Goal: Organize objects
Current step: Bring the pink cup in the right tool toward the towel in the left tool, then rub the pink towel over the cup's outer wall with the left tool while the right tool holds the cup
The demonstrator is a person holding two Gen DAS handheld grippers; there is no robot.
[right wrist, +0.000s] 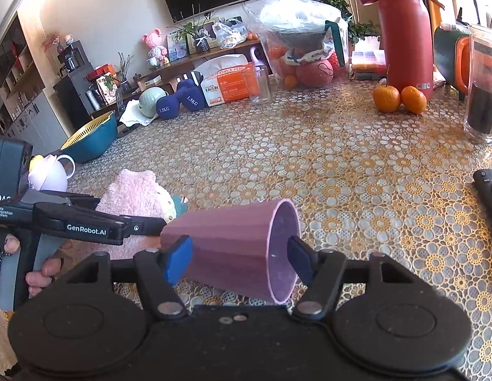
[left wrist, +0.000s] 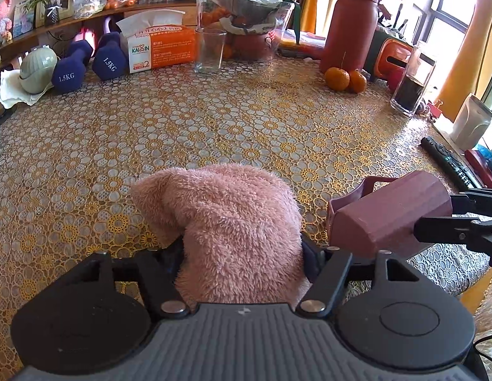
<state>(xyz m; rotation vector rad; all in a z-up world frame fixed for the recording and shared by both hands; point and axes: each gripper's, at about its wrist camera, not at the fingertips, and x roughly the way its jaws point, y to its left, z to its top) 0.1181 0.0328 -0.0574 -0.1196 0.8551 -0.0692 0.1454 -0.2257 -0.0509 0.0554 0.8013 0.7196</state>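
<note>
Plush toy (left wrist: 233,222) sits squeezed between the left gripper (left wrist: 242,254) pads at the table's (left wrist: 246,120) near edge; right gripper (right wrist: 239,262) clamps the tilted mauve cup (right wrist: 233,250); lift both slowly, keeping cup and toy apart.

Between the left jaws sits a fluffy pink cloth toy (left wrist: 236,222), soft and fuzzy. The pink cup (right wrist: 233,250) between the right jaws looks like matt plastic (with little ridges). Beyond both, the tablecloth (left wrist: 214,120) is shiny and bumpy.
</note>
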